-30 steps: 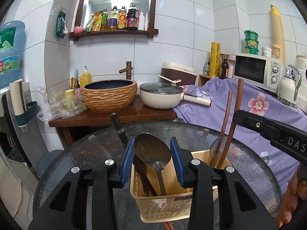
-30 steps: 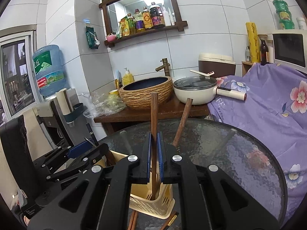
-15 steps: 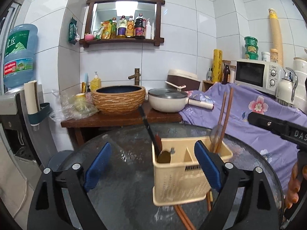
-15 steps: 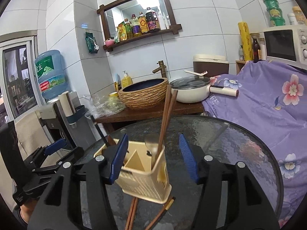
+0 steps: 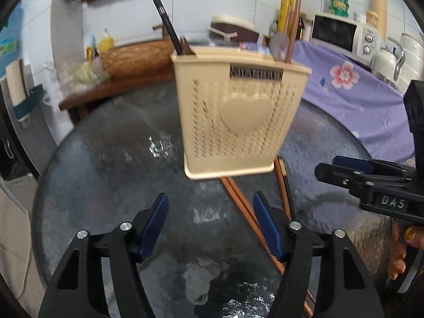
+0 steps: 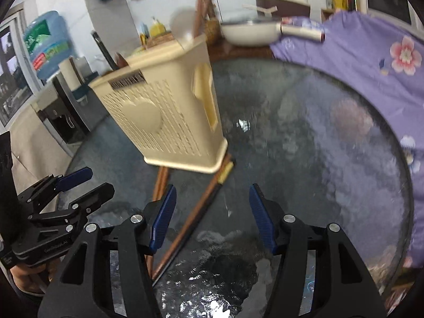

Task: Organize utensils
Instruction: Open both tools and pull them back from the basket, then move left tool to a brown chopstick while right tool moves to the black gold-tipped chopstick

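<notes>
A cream plastic utensil holder point(image 5: 239, 111) stands on the round glass table point(image 5: 111, 159); it also shows in the right wrist view point(image 6: 164, 122). A black-handled utensil point(image 5: 169, 26), a spoon point(image 5: 279, 43) and brown chopsticks point(image 5: 292, 23) stand in it. More brown chopsticks point(image 5: 249, 209) lie on the glass before the holder, also seen in the right wrist view point(image 6: 201, 206). My left gripper point(image 5: 212, 225) is open and empty, low over the table in front of the holder. My right gripper point(image 6: 212, 217) is open and empty over the loose chopsticks.
A purple flowered cloth point(image 5: 352, 98) covers a counter at the right with a microwave point(image 5: 341, 34) and a kettle point(image 5: 387, 58). A wooden stand behind the table holds a woven basin point(image 5: 135, 58) and a cream pan point(image 6: 251, 33). A water dispenser point(image 6: 47, 47) stands at the left.
Both grippers have opened, letting go of the spoon and chopsticks, which now stand in the holder. Both have pulled back and dropped low toward the glass, so the holder looms higher.
</notes>
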Demonstrator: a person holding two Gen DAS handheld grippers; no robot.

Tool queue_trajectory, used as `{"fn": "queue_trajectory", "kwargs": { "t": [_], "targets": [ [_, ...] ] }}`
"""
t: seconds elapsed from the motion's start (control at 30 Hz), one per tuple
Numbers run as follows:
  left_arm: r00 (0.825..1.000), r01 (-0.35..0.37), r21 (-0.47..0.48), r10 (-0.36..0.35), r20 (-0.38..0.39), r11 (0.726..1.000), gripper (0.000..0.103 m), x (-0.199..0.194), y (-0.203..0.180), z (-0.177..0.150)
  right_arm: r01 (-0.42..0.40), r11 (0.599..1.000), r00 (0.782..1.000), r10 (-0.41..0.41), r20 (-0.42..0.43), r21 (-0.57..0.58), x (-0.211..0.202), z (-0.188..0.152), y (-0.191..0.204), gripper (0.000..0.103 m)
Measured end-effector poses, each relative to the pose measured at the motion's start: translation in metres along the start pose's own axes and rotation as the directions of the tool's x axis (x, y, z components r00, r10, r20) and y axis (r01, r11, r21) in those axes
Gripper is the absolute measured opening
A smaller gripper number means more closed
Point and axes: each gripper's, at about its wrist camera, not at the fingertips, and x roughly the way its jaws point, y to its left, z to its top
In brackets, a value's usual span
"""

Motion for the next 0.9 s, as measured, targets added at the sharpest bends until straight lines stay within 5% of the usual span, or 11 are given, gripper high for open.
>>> {"fn": "queue_trajectory", "kwargs": {
  "t": [0.27,0.7,0.9],
  "targets": [
    [0.996,0.007,0.037,-0.004,-0.088,0.999,0.050,0.028,-0.010,-0.012,0.074,0.997,0.991,-0.073,-0.116,0.004,0.041,-0.012,-0.010,0.052],
    [0.995,0.002,0.094,0.007,-0.102,0.996,0.050,0.041,-0.029,-0.014,0.187,0.970,0.973,-0.204,-0.104,-0.154,0.047,-0.017,0.014,0.052],
    [0.995,0.005,0.092,0.004,-0.103,0.996,0.049,0.040,-0.028,-0.014,0.169,0.975,0.976,-0.186,-0.116,-0.142,0.042,-0.022,0.014,0.052]
  ]
}}
